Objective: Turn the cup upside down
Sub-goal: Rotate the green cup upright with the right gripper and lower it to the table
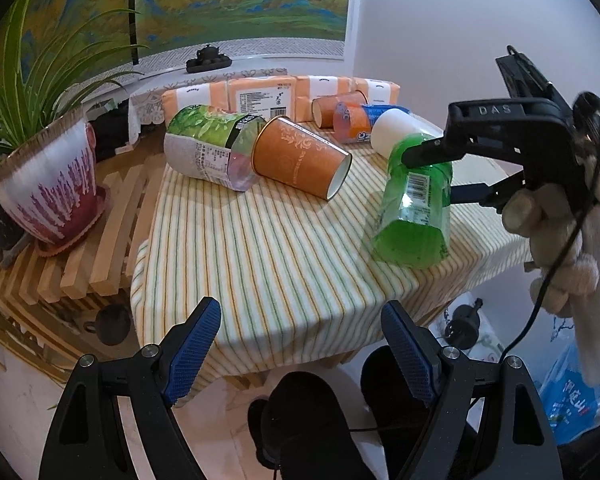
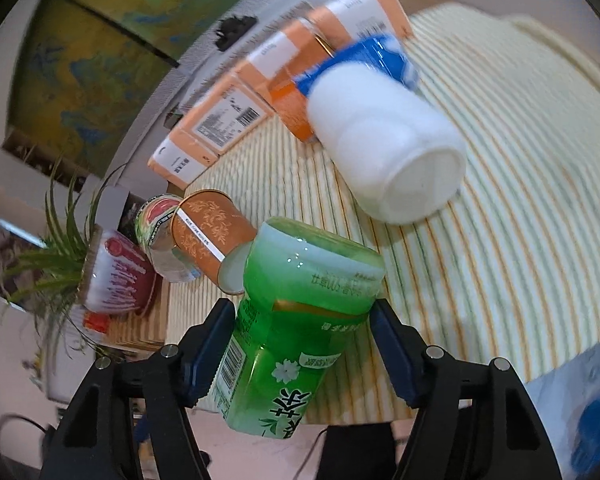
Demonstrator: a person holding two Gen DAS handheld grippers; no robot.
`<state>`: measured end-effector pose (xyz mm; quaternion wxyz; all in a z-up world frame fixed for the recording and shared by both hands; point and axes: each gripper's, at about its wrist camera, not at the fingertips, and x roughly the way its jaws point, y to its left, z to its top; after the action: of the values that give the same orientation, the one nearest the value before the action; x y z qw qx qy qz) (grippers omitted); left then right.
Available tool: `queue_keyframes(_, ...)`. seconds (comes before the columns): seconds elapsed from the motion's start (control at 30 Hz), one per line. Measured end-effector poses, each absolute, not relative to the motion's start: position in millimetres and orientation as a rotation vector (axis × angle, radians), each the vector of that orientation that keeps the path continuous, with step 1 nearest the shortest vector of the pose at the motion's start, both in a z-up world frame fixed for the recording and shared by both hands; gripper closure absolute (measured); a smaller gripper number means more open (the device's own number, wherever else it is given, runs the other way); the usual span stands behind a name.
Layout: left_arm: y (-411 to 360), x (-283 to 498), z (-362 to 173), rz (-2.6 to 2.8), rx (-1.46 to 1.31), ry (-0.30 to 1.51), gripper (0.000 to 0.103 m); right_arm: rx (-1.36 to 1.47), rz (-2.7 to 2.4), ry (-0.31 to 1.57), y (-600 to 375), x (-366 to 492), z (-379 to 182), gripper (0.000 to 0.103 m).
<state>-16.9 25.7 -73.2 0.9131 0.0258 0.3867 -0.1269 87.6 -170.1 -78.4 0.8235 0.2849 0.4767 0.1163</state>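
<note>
My right gripper (image 2: 302,354) is shut on a translucent green cup (image 2: 296,332) with a barcode label and holds it tilted over the striped cloth near the table's right edge. The green cup (image 1: 414,204) and the right gripper (image 1: 432,168) also show in the left wrist view, the cup's wide end resting on or just above the cloth. My left gripper (image 1: 300,350) is open and empty, hanging at the table's front edge. An orange paper cup (image 1: 300,156) lies on its side mid-table, next to a green-labelled cup (image 1: 210,146).
A white cup (image 2: 384,144) lies on its side beyond the green one. Orange tissue packs (image 1: 260,96) line the back of the striped cloth (image 1: 260,264). A potted plant (image 1: 48,184) stands at the left on wooden slats.
</note>
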Motion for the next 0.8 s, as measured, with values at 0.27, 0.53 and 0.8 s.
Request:
queue_keyframes(0.27, 21, -10, -71, -0.259, 0.026, 0.791, 0.018, 0.409, 0.271, 0.874, -157, 76, -61, 0.04)
queue_keyframes(0.53, 14, -3, -68, -0.259, 0.017, 0.785, 0.018, 0.232, 0.276, 0.709, -143, 66, -49, 0.04)
queue_keyframes(0.8, 12, 6, -70, -0.254, -0.001, 0.792, 0.018, 0.104, 0.225, 0.557, -139, 68, -46, 0.04)
